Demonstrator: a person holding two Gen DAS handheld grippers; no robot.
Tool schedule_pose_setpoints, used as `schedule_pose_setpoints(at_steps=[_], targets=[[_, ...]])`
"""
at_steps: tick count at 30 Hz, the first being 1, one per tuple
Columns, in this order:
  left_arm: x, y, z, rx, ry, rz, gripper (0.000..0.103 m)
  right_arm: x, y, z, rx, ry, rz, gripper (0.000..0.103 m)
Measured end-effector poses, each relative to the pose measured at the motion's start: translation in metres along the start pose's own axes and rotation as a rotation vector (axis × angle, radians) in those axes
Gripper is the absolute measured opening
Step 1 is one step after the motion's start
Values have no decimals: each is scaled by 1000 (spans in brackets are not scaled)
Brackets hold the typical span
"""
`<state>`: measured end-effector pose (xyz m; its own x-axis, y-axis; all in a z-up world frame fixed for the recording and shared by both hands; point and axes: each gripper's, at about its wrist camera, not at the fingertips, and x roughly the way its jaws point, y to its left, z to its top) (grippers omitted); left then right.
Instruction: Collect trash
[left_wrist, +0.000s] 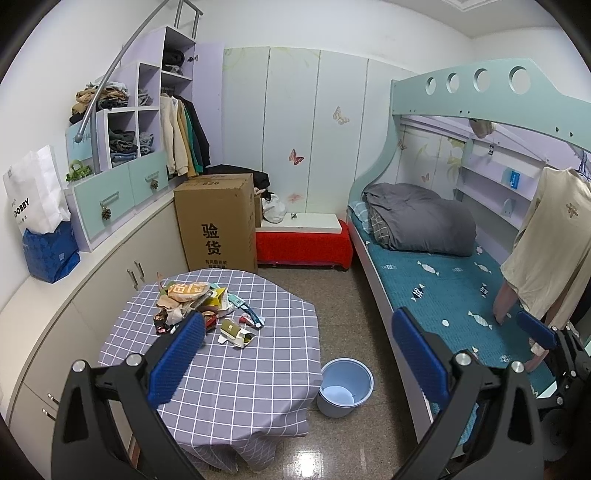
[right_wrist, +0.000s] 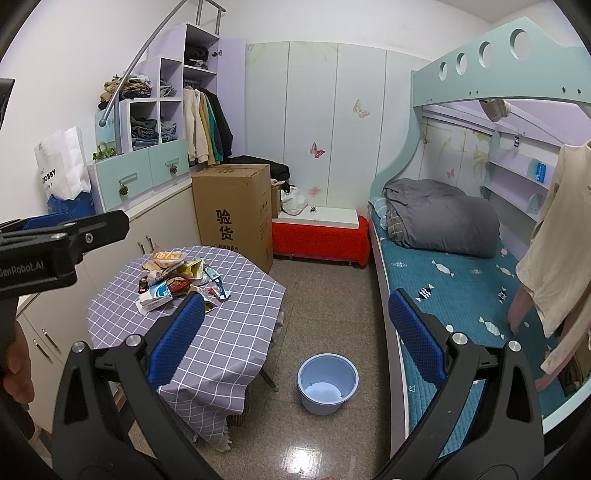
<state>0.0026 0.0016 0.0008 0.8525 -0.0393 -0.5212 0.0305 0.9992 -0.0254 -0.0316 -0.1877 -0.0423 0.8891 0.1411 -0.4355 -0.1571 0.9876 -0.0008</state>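
**Trash on the table, bucket on the floor**

The trash (left_wrist: 201, 308) sits in a pile on the checked table (left_wrist: 236, 373); a blue bucket (left_wrist: 345, 386) stands on the floor beside it; a bed (left_wrist: 454, 291) is on the right; the left gripper (left_wrist: 299, 354) and right gripper (right_wrist: 295, 338) are both wide open, holding nothing.

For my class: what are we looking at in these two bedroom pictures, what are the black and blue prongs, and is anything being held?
No robot here: a person carries two hand-held grippers, each with a wide-angle camera looking along its blue-padded fingers. One picture is from the left gripper, the other from the right gripper. Both are open and hold nothing. The right view also shows the left tool and the person's hand. A pile of trash, wrappers and small cartons, lies on the checked tablecloth. A blue bucket, which looks empty, stands on the floor beside the table.
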Motion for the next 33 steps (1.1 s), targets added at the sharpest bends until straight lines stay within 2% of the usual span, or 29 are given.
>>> schedule_pose_setpoints(at_steps=[33], targets=[[13,-2,-6,-5,32,4,99,21,1,-5,15,25,12,97]])
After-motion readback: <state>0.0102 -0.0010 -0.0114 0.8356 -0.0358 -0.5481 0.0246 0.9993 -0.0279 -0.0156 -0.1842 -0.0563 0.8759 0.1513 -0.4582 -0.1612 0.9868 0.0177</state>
